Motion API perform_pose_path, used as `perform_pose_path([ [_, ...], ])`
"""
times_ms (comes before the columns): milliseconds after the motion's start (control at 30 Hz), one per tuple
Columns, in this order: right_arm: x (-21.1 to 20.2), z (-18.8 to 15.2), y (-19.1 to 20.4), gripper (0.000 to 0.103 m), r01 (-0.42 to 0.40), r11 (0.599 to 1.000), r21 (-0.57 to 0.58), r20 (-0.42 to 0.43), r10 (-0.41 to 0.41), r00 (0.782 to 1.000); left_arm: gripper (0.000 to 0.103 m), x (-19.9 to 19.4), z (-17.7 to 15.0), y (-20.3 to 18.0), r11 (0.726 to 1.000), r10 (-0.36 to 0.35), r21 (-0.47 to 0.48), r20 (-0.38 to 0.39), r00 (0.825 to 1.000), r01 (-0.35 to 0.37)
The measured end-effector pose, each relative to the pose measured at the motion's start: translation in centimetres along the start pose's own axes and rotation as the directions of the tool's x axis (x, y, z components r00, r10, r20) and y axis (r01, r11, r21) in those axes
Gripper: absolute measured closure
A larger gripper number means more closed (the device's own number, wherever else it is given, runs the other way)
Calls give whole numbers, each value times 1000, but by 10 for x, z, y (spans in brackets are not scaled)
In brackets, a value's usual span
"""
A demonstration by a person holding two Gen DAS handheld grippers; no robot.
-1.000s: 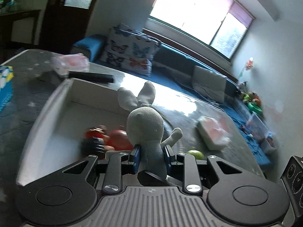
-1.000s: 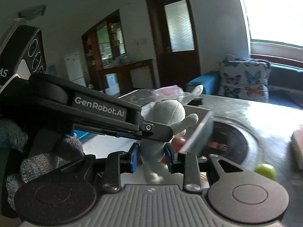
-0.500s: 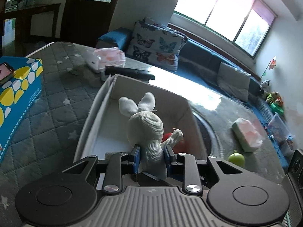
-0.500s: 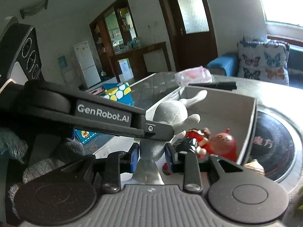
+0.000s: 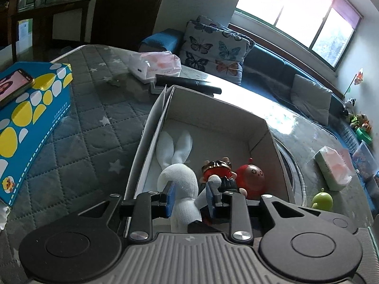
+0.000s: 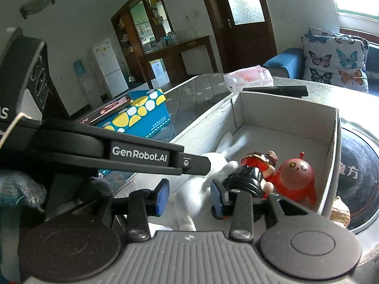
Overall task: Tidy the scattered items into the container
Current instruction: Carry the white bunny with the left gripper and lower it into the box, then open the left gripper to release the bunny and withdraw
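- Lowered since last frame: rabbit now lies in box, ears toward far wall.
- My left claw stands parted, pads barely touching rabbit; right claw open, empty.
- Withdraw straight up, avoid snagging fabric or figurine.

Bright daylight comes through a wide window with a pink blind at its top edge. Below it runs a long blue sofa — a butterfly-print cushion leans at its end, a grey cushion further along. The walls are white. A dark wooden door with frosted glass stands beside a dark cabinet, and a white refrigerator stands near the corner.
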State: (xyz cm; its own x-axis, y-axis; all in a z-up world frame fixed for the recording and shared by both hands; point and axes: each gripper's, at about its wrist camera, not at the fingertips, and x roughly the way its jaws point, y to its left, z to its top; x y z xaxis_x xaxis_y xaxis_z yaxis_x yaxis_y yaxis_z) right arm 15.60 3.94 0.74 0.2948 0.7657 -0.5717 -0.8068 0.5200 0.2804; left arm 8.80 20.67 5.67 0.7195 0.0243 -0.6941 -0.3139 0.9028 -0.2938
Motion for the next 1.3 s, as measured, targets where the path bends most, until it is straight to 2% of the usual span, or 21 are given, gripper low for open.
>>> perform_pose_path([
  [167,-11,-1,-2,62,5,1000,-1,19,-5,1000,72,-6,-1,2,999,-21,-30,5,1000,21],
  [267,-21,-3,-1,54,14,1000,-8,36,-14,999,72,-12,-2,-2,999,-39,-36,17,999,39],
  [467,-48,-9,-1,53,41,998,-45,74,-37,997,72,-23,-7,-11,996,-71,-52,37,997,73],
  [600,-69,-16,-4,46,57,997,-54,92,-51,994,72,-30,-12,-22,993,-107,-52,41,993,109],
  [967,-116,-56,-23,46,153,987,-53,95,-147,985,72,-36,-32,-61,979,-200,-27,25,980,201],
  [1300,-136,-75,-56,46,226,974,34,86,-228,970,72,-27,-46,-95,966,-260,-6,-19,965,260],
])
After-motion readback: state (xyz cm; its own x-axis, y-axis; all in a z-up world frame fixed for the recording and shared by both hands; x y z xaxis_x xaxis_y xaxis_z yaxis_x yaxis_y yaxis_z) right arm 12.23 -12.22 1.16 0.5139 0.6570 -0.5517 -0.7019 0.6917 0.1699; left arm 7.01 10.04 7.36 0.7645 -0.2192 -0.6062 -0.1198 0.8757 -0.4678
